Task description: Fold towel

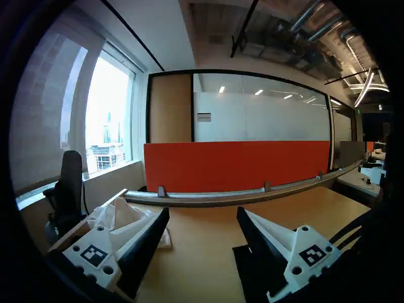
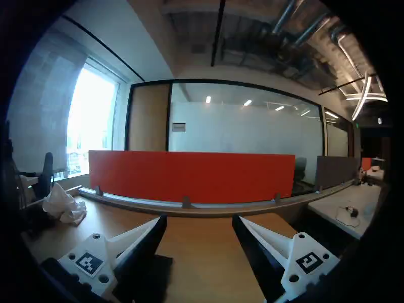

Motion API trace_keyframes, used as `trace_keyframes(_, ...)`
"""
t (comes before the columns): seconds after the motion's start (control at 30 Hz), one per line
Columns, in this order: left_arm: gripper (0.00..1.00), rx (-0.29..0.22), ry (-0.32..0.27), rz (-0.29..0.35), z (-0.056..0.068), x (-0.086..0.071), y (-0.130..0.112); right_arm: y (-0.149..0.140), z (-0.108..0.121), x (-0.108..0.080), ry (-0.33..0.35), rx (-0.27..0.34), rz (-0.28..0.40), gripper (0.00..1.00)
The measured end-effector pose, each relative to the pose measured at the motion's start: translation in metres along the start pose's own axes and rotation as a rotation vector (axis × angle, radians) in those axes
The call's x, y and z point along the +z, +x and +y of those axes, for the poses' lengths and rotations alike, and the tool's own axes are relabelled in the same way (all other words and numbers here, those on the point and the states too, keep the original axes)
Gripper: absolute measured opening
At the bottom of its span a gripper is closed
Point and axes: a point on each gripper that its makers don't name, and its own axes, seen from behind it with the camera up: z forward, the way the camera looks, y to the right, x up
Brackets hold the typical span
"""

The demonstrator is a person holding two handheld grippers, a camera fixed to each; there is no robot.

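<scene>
Pre-grasp stage, no fold made yet. Left gripper (image 1: 202, 212) jaws are wide apart and empty; right gripper (image 2: 198, 219) the same. Towel (image 1: 118, 214) is a crumpled white heap, soft and creased, on the smooth wood-grain surface (image 1: 202, 267). It sits at 8 o'clock in the left gripper view, partly behind a finger, and at 9 o'clock in the right gripper view. Next move likely needs a reach over, finding two corners, then spreading it flat.
</scene>
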Motion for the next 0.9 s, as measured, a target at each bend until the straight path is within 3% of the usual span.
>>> trace_keyframes(0.17, 0.99, 0.003, -0.048, -0.027, 0.015, 0.001, -0.005, -0.003, -0.008, -0.002, 0.035, -0.022, -0.018, 1.00)
trace_keyframes(0.6, 0.99, 0.056, -0.251, -0.133, 0.051, -0.003, -0.024, -0.019, -0.070, -0.014, 0.306, -0.107, -0.138, 1.00)
trace_keyframes(0.9, 0.99, 0.104, -0.348, -0.201, 0.068, -0.008, -0.046, -0.041, -0.087, -0.021, 0.407, -0.157, -0.208, 1.00)
